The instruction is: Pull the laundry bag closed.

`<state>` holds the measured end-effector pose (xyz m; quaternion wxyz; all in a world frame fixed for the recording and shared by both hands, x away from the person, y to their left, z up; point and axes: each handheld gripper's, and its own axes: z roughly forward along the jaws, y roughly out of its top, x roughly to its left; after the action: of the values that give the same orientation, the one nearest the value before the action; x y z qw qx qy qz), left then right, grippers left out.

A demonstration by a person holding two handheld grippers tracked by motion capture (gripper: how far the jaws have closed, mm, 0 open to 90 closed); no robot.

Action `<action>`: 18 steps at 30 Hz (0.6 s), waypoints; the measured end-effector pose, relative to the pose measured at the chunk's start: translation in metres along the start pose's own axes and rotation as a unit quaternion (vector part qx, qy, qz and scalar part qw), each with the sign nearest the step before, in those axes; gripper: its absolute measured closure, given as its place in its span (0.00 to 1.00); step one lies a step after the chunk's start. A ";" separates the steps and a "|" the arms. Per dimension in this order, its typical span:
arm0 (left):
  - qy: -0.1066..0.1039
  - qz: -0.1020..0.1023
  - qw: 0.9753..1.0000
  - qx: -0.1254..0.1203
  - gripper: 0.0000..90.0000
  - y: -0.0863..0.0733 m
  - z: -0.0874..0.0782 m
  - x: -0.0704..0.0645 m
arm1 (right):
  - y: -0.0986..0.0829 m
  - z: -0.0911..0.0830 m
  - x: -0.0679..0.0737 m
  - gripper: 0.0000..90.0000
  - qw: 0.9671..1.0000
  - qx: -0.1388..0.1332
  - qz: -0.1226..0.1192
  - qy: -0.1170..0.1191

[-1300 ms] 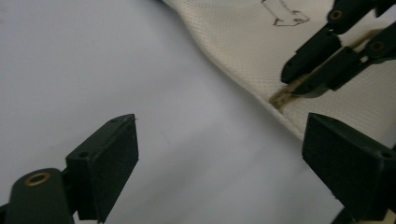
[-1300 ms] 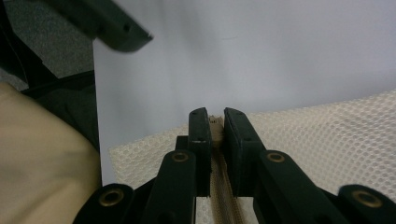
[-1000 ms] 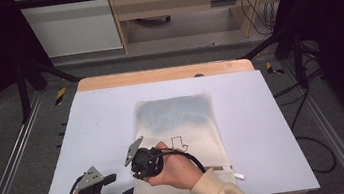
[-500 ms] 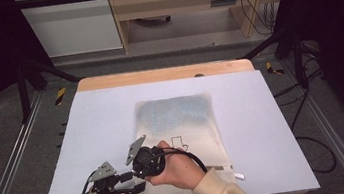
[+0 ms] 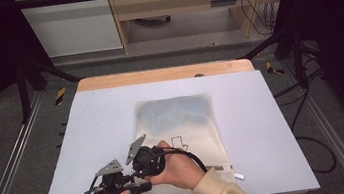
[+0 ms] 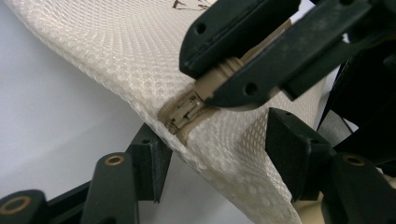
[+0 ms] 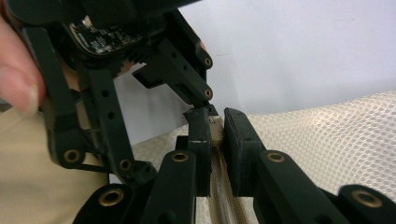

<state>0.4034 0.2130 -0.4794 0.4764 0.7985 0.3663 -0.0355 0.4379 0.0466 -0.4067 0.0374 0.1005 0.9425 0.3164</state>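
Note:
A cream mesh bag [image 5: 178, 121] with something blue inside lies flat on the white table mat [image 5: 102, 121]. At its near left corner my right gripper [image 5: 142, 174] is shut on the tan zipper pull [image 7: 215, 128]. In the left gripper view the same pull [image 6: 219, 77] shows clamped between the other gripper's jaws. My left gripper [image 6: 217, 154] is open, with one jaw on each side of the bag's corner, just below the zipper end [image 6: 180, 114]. In the high view the left gripper [image 5: 139, 187] sits close beside the right one.
A wooden strip [image 5: 164, 74] runs along the table's far edge. Metal rails [image 5: 12, 163] flank the table. A black cable [image 5: 193, 157] loops over the right hand. A small white tag [image 5: 238, 175] sticks out at the bag's near right corner.
My left gripper has moved right, up to the bag's near corner and against the right gripper. The right gripper has held its place on the zipper pull.

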 end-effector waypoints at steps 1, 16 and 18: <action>-0.002 -0.001 1.000 -0.003 0.47 0.000 0.000 0.001 | 0.000 0.000 0.000 0.91 1.000 -0.001 0.003 0.000; -0.026 -0.013 1.000 0.005 0.66 0.002 0.008 0.013 | -0.002 0.000 -0.001 0.91 1.000 0.002 0.006 0.000; -0.023 -0.011 1.000 0.006 0.70 0.002 0.008 0.013 | -0.002 0.001 -0.002 0.91 1.000 0.003 0.004 0.000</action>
<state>0.4166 0.2130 -0.4879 0.4795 0.7961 0.3639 -0.0619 0.4393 0.0449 -0.4084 0.0355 0.1047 0.9431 0.3135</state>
